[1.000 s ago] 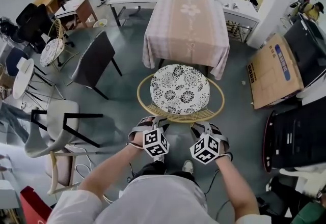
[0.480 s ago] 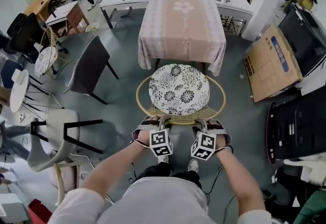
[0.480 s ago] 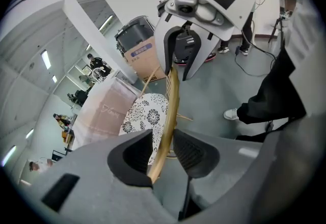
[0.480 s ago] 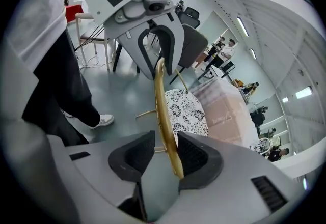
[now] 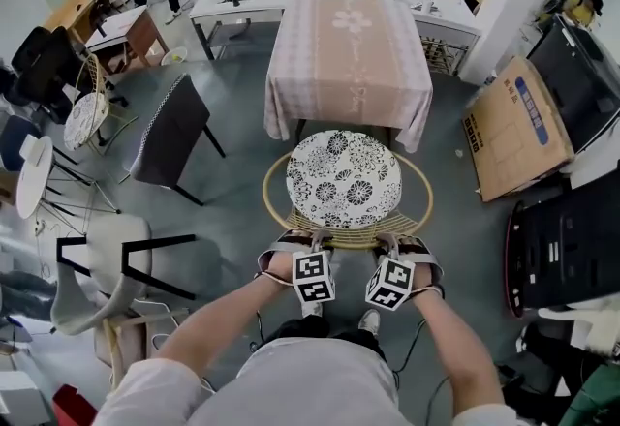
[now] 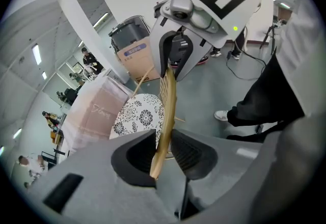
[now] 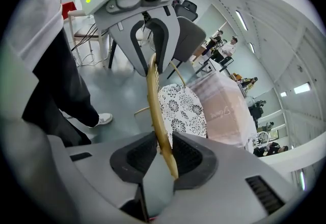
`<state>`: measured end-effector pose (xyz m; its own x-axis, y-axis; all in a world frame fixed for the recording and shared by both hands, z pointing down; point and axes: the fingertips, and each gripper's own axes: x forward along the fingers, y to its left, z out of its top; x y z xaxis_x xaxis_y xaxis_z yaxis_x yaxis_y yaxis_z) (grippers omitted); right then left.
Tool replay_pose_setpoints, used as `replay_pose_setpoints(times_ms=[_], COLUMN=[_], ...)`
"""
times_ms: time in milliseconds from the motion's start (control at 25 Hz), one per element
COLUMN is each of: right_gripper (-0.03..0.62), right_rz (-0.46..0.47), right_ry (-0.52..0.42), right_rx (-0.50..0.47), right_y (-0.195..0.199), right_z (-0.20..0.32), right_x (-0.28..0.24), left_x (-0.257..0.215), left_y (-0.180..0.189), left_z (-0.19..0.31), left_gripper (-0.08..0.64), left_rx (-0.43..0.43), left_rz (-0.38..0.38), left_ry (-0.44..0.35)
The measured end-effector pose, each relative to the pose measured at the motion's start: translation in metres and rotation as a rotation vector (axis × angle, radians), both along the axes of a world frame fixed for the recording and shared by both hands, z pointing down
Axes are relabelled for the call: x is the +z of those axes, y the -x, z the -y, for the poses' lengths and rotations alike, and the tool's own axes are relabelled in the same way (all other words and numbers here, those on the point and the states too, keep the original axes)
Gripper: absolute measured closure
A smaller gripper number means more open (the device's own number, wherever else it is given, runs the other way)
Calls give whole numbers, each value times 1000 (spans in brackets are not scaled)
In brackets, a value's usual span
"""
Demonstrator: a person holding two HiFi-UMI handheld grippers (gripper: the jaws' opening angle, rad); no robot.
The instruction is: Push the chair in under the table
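Observation:
A round rattan chair (image 5: pixel 347 238) with a black-and-white flowered cushion (image 5: pixel 344 180) stands in front of the table (image 5: pixel 349 56), which has a pink cloth. The seat is still out from under it. Both grippers sit side by side at the chair's near rim. In the left gripper view, the rattan rim (image 6: pixel 167 93) runs between the jaws of the left gripper (image 6: pixel 163 139), which are closing with a small gap showing. The same rim (image 7: pixel 154 101) passes between the closing jaws of the right gripper (image 7: pixel 164 141). From above, the left gripper (image 5: pixel 312 242) and right gripper (image 5: pixel 389 244) flank the rim's middle.
A dark chair (image 5: pixel 174 129) stands left of the table and a pale chair (image 5: pixel 102 255) lies nearer left. A cardboard box (image 5: pixel 518 129) and a black case (image 5: pixel 562 255) are on the right. Desks and people fill the back of the room.
Both grippers have moved forward and down onto the chair's near rim, which now lies between their jaws. The chair has not visibly moved.

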<state>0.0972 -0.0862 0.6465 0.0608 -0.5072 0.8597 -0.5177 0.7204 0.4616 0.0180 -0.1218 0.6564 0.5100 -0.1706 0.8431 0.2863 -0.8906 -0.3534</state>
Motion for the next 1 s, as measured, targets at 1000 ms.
replay_pose_setpoints(times_ms=[1000], right_gripper=[503], right_rz=[4], right_ry=[2], right_rx=[157], right_y=[-1], right_z=[60], right_x=[0], left_x=[2], left_y=[-2], left_z=[66], left_gripper=[463], left_rx=[23], left_rz=[59], left_ry=[-52])
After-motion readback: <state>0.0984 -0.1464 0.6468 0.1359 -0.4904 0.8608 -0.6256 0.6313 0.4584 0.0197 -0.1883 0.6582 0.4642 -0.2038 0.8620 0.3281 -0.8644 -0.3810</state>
